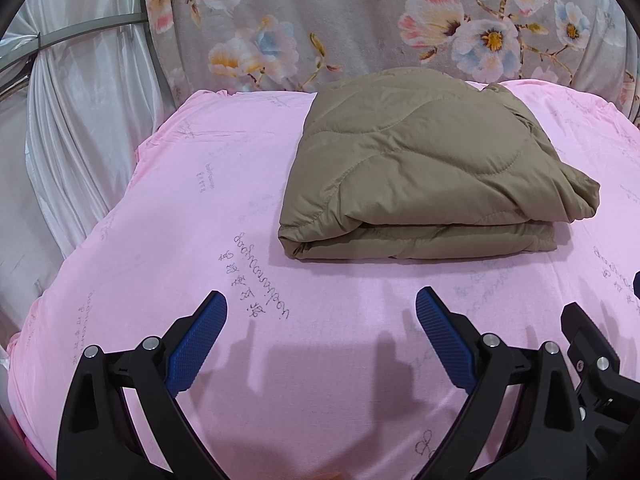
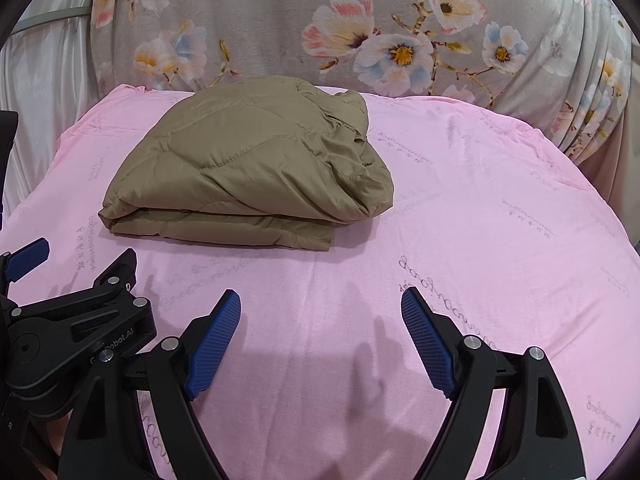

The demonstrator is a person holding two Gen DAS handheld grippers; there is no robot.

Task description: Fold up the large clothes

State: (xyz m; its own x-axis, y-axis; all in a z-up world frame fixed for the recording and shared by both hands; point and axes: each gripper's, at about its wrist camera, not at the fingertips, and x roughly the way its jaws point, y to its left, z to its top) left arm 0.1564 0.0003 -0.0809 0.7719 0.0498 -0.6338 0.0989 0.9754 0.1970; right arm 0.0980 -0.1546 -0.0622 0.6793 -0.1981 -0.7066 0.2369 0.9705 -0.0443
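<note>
Folded olive-brown quilted garment [image 1: 424, 164] lies flat on the pink sheet [image 1: 200, 220], upper centre-right of the left wrist view; in the right wrist view it's upper left of centre [image 2: 248, 168]. Folded into a thick rectangle w/ stacked layers. Long axis runs roughly from near edge to far edge of the bed, tilted a bit in each view. Neat fold edge faces the grippers; the rumpled, bunched end sits on its right side, toward the floral fabric [image 1: 360, 20] at the top of frame. White curtain [image 1: 72, 120] at upper left.

Left gripper [image 1: 320, 312] at the bottom of its view, jaws spread wide, blue pads [image 1: 198, 344] apart, nothing btwn them, just sheet showing. It points down at a slant toward the bed, well short of the garment.

Right gripper [image 2: 320, 312] same pose: bottom of frame, jaws wide, empty, angled down at the sheet, near the garment's front edge but not touching. Both sit side by side; each shows in the other's view at the frame edge.
</note>
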